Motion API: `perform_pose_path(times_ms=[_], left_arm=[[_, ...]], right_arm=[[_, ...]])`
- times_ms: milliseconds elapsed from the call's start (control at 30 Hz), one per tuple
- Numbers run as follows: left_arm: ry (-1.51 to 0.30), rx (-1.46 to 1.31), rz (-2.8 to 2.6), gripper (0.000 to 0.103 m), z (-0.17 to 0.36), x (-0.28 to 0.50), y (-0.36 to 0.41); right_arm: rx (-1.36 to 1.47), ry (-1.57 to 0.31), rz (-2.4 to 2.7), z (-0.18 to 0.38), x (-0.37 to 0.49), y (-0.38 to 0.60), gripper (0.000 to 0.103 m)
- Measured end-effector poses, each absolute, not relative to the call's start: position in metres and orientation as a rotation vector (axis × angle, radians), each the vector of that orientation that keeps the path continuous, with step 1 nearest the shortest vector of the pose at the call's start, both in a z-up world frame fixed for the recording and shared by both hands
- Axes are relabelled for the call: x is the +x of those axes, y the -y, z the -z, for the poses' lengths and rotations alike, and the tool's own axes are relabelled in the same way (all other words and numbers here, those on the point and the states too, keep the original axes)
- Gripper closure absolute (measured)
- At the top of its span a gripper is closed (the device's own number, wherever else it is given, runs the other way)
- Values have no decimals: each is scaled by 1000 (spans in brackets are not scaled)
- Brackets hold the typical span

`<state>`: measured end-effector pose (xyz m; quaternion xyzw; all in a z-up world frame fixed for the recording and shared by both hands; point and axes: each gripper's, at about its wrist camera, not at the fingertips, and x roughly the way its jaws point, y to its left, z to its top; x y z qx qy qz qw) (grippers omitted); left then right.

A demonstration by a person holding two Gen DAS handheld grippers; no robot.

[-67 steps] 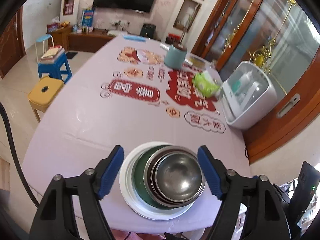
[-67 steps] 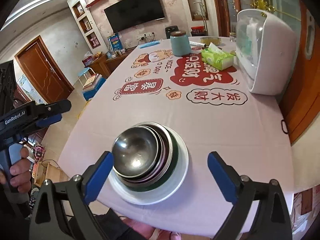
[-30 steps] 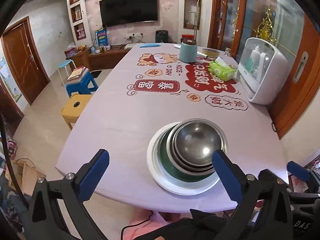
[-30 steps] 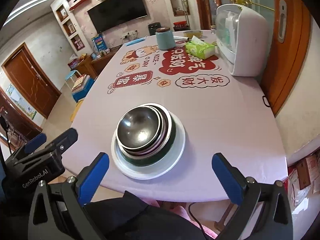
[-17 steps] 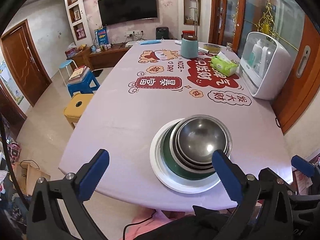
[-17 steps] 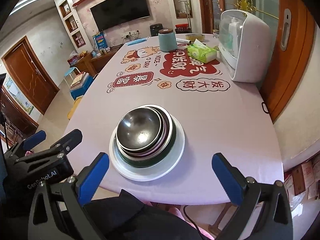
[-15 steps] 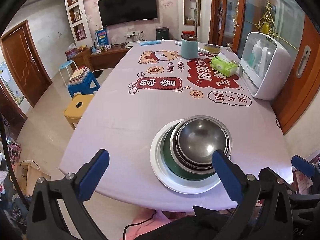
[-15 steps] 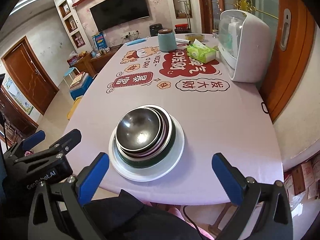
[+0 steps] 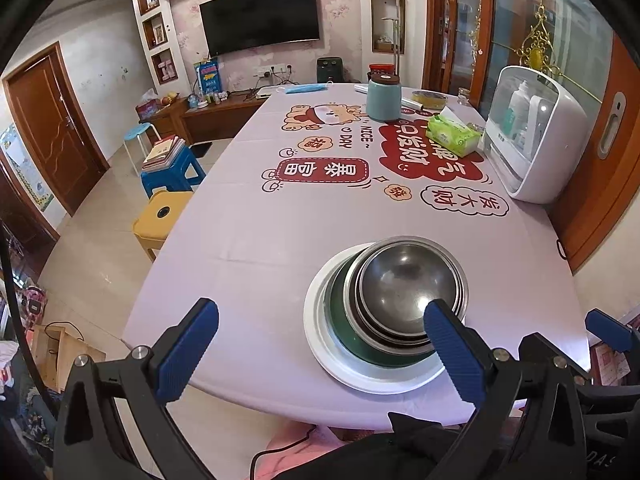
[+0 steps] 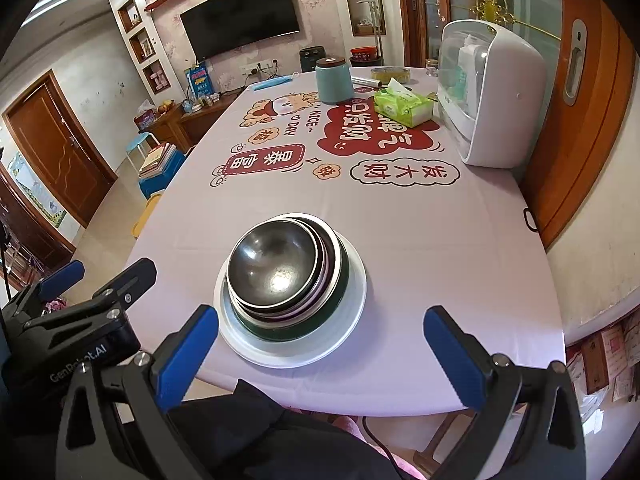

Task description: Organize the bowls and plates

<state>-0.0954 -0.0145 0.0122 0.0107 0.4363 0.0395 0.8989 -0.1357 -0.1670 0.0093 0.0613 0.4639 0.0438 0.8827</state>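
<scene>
steel bowls [image 9: 406, 286] nested upright in a green bowl [image 9: 344, 328] on a white plate [image 9: 320, 344].

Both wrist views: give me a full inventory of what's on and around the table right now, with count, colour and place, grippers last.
white plate: 1, white, near table edge, bottom of stack
green bowl: 1, dark green, on the plate
steel bowls: several nested, silver, in the green bowl; count unclear
tablecloth: 1, pale pink with red prints, covering table
canister: 1, teal, dark lid, far end
tissue pack: 1, green, far right
cabinet: 1, white, clear front, right edge
face mask: 1, blue, far edge
stools: blue and yellow beside table, light blue farther back
TV: 1, black, far wall
left gripper: open, empty
right gripper: open, empty
</scene>
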Motion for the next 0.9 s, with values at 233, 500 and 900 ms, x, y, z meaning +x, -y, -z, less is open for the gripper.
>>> perform_pose_path(times_ms=[233, 500, 900], left_arm=[[-902, 23, -83, 1, -12, -95, 14], [-904, 24, -86, 1, -11, -93, 15], [-906, 26, -88, 1, -10, -92, 13]], right_arm=[[127, -966, -92, -9, -135, 167, 0], [126, -967, -92, -9, -135, 167, 0], [126, -969, -92, -9, -132, 167, 0]])
